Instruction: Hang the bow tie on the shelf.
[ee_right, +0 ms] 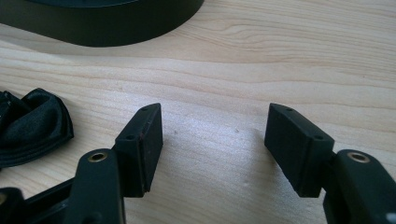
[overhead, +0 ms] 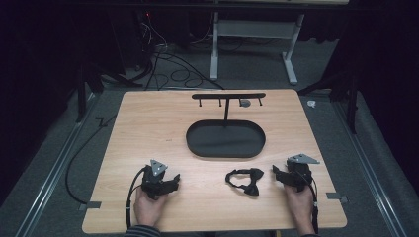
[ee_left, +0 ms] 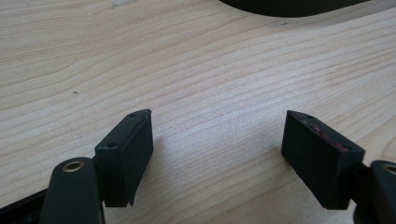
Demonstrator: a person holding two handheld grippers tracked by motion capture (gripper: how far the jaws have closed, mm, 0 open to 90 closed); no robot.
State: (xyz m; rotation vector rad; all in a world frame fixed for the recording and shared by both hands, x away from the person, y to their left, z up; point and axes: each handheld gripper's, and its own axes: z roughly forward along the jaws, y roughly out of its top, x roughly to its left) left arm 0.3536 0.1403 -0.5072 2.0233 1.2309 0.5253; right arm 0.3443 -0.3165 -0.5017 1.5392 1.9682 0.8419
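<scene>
A black bow tie (overhead: 245, 179) with its strap lies on the wooden table (overhead: 148, 123) near the front, between my two grippers. Its edge is at the far left of the right gripper view (ee_right: 28, 126). My left gripper (overhead: 174, 181) rests on the table at the front left, open, with bare wood between its jaws (ee_left: 217, 140). My right gripper (overhead: 276, 172) rests at the front right, just right of the bow tie, open and holding nothing (ee_right: 215, 140). Behind them stands a black oval tray (overhead: 197, 143) with a T-shaped hanger bar (overhead: 228, 96) rising from its far side.
The tray's black rim shows at the top of the left gripper view (ee_left: 299, 7) and of the right gripper view (ee_right: 102, 25). A small grey thing hangs on the bar (overhead: 244, 103). Cables (overhead: 168, 69) and a white table frame (overhead: 252, 29) lie on the floor beyond.
</scene>
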